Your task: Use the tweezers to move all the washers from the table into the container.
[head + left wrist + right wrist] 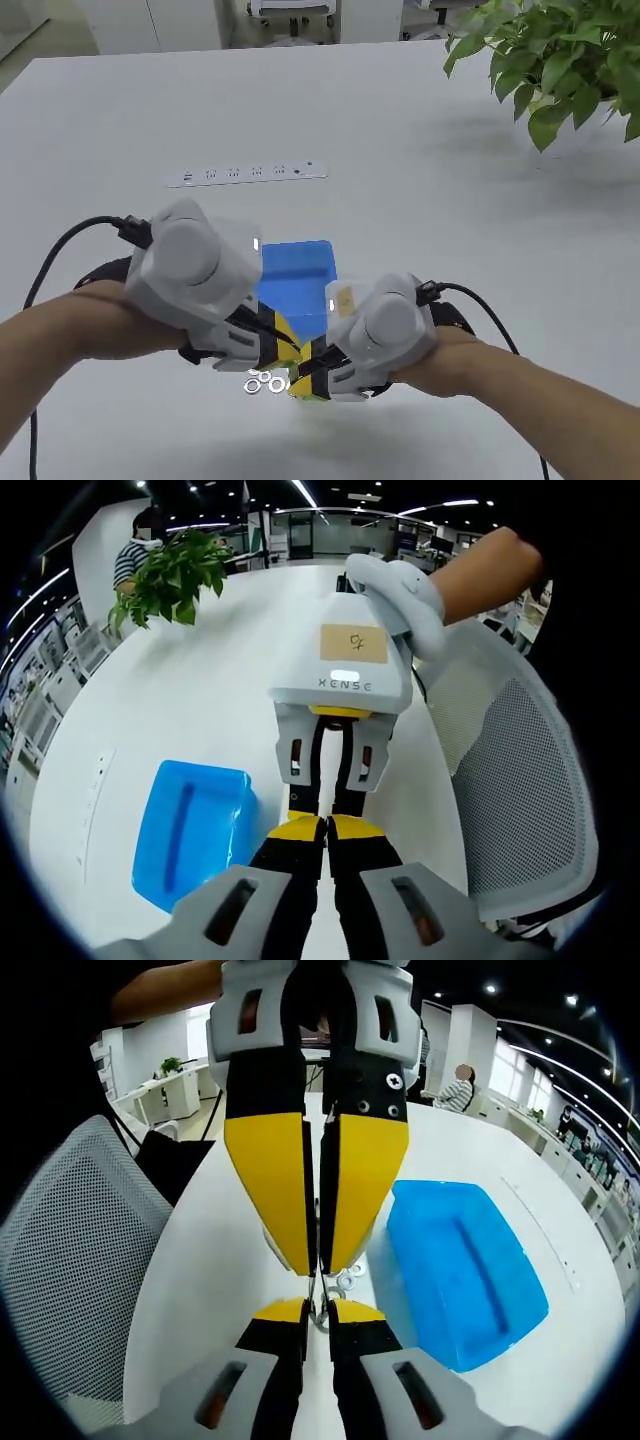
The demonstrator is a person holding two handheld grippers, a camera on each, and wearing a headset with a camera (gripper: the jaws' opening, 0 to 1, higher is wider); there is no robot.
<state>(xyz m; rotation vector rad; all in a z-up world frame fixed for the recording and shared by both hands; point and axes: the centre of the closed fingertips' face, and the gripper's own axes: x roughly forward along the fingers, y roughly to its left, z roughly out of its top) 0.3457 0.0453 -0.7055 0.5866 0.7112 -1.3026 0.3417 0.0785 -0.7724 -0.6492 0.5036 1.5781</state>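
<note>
Tweezers gripped over the washers; we judge the first pick not yet made.
Our left gripper (327,830) and right gripper (318,1312) meet tip to tip, jaws narrow on what we take for tweezers (317,1298). Washers (266,382) lie beneath, beside the blue container (298,268). Next: lower the tips precisely. The table (420,150) lies open beyond.

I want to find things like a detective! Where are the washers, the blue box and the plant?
washers (264,382): head view, middle of the little pile.
box (298,268): head view, bare blue middle.
plant (545,60): head view, its leaves.
</note>
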